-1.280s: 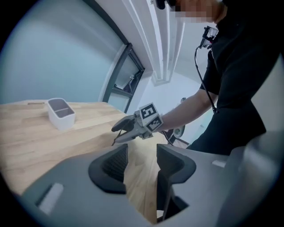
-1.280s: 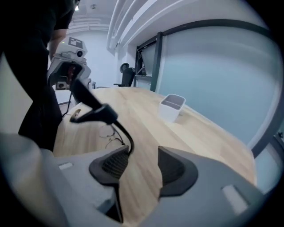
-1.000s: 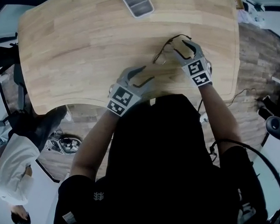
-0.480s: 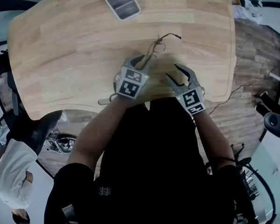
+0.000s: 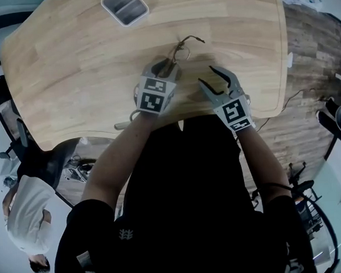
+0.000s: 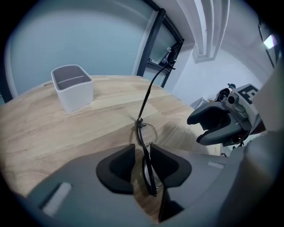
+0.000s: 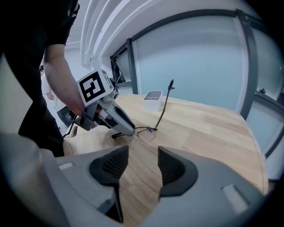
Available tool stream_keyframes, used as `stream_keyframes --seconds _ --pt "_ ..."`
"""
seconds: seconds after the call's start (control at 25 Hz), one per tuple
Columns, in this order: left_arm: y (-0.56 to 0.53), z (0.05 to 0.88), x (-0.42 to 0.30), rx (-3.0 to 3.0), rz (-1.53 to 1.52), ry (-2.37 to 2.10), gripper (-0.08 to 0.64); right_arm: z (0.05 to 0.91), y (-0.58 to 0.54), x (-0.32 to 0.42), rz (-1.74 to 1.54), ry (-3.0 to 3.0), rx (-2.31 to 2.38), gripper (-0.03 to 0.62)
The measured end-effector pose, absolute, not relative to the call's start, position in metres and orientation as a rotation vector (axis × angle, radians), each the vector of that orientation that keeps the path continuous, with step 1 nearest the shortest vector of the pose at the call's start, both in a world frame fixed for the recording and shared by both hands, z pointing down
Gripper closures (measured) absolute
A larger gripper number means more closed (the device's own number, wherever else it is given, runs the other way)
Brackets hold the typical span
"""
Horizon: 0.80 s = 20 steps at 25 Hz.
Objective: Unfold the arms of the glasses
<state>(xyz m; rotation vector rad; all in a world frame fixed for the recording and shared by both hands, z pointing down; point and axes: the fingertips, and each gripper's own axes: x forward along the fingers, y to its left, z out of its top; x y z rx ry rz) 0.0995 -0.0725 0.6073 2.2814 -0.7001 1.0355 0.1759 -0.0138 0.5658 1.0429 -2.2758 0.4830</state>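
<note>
Whereas a second ago my right tool was at the glasses (image 5: 181,48), they now rest on the counter (image 5: 69,58) just beyond both tools, with one arm (image 6: 148,91) standing upright. My left tool (image 6: 142,155) has come down over the near end of the frame. Its jaws, narrow and opening, have the frame between them without clamping it. My right tool (image 5: 207,75) has drawn back to the right, moderately wide and empty. By my reading, one arm is unfolded and the second is still to do.
</note>
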Motion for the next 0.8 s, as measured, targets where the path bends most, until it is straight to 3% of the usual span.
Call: stream_keyframes --seconds 0.16,0.28,0.8 --pt "-0.075 0.611 0.104 2.292 1.029 -0.697 0.446 0.556 -0.022 0.186 0.457 -2.290 1.105 0.393" --pt "-0.075 0.608 0.105 2.315 1.022 -0.696 0.525 0.556 -0.025 0.184 0.462 -2.287 1.086 0.393" --pt "-0.049 0.574 0.086 2.544 0.935 -0.547 0.525 0.533 -0.067 0.141 0.900 -2.569 1.135 0.393"
